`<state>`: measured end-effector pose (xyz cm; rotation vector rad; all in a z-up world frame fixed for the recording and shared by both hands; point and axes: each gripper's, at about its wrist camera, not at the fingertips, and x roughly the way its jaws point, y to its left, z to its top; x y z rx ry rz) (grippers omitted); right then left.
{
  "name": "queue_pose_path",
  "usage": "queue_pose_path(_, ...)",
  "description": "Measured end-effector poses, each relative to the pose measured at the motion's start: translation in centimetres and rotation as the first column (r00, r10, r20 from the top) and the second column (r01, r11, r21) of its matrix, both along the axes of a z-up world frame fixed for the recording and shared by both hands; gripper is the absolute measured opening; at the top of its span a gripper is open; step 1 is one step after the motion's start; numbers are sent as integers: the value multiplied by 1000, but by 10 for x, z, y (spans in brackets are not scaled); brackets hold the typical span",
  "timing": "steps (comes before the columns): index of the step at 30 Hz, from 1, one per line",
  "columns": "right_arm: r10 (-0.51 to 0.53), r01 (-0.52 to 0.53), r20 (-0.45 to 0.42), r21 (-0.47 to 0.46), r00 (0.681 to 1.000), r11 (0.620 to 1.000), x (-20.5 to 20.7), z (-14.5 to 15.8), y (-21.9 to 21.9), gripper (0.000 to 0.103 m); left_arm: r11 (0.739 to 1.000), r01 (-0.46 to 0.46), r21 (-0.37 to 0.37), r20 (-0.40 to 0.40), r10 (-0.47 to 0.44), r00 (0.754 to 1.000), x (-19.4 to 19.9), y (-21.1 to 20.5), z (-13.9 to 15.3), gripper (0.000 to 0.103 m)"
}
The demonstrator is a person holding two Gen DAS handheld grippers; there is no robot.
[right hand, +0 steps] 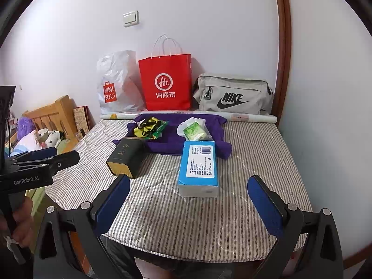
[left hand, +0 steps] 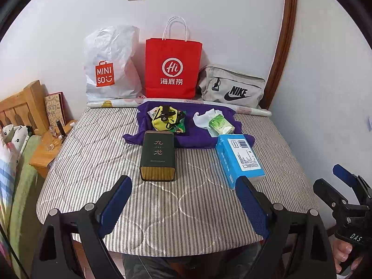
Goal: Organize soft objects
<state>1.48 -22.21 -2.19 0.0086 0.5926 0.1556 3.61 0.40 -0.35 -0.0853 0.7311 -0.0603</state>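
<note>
Right gripper, jaws wide apart and empty, hovers over striped quilted mattress; blue plastic-wrapped tissue pack directly ahead between its fingers: advance straight, close across narrow sides gently; left gripper, likewise spread and empty, faces dark rectangular tea tin.

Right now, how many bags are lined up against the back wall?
3, in a row behind the quilted surface: the white Miniso plastic bag on the left, the red paper bag in the middle, and the grey Nike bag on the right. None looks hidden.
</note>
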Motion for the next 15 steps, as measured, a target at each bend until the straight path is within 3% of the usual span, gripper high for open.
queue_pose_path(15, 4, -4, 5, -3, 1000, 1000, -2, 2, 1, 100, 1000, -7, 0, 5, 7, 1000, -2, 0, 5, 90)
